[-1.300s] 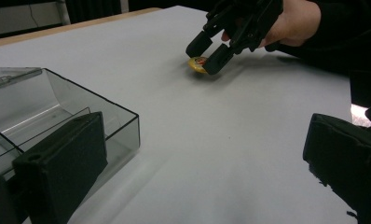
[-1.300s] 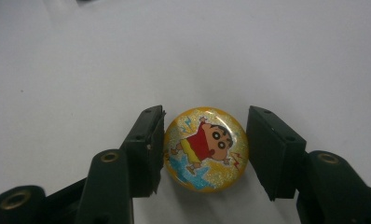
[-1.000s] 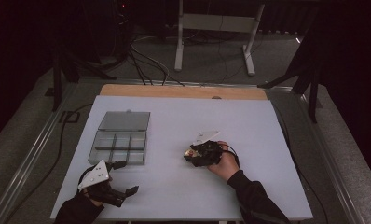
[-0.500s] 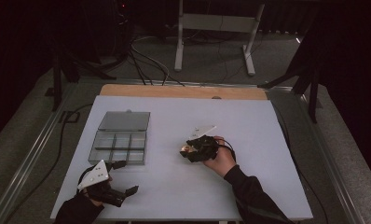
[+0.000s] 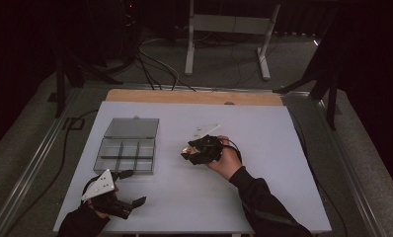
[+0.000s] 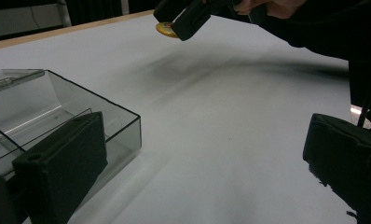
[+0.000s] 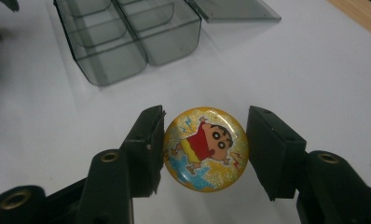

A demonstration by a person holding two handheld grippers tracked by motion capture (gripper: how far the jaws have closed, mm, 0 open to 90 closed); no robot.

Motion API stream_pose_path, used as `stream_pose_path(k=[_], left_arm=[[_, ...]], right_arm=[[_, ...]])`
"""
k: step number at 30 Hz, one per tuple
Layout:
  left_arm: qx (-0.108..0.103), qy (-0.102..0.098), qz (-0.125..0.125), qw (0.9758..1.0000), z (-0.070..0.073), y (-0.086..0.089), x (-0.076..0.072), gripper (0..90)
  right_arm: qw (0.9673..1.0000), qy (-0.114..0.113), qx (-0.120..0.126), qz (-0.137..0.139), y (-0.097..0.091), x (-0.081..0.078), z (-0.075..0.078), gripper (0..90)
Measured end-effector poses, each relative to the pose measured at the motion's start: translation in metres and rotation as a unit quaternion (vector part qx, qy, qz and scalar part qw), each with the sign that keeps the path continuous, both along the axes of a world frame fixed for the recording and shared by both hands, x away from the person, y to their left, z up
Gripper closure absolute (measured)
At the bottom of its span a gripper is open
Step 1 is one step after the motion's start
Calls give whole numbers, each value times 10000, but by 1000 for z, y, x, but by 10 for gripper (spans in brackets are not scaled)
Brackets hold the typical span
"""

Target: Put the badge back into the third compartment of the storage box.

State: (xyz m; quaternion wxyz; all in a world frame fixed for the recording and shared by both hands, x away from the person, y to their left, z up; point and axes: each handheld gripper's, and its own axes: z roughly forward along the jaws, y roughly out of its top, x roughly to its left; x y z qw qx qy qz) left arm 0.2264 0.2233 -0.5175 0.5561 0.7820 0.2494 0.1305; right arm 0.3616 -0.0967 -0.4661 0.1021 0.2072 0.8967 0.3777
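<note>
A round yellow badge (image 7: pixel 205 149) with a cartoon figure is clamped by its edges between the two jaws of my right gripper (image 7: pixel 205 140). In the high view the right gripper (image 5: pixel 192 152) hangs above the middle of the white table (image 5: pixel 263 187), with the badge (image 5: pixel 186 149) at its left tip. The left gripper view catches the badge (image 6: pixel 166 29) held above the tabletop. My left gripper (image 5: pixel 134 186) rests at the front left, open and holding nothing, just in front of a clear grey compartment box (image 5: pixel 128 148).
The box's lid (image 5: pixel 133 127) lies open flat behind it. A wooden strip (image 5: pixel 194 97) runs along the table's far edge. A cable (image 5: pixel 68 148) trails down the left side. The near corner of the box (image 6: pixel 58 107) is right by the left jaw.
My right gripper has lifted and moved left toward the box, carrying the badge. The left gripper has stayed put.
</note>
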Motion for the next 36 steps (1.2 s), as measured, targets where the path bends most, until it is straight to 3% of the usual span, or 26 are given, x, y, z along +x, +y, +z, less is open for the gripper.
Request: stream_pose_path(k=[36], left_arm=[[12,-17,-32,10000,0,-1,-1,1]], right_arm=[[9992,-158,46,362,56,11,27,473]])
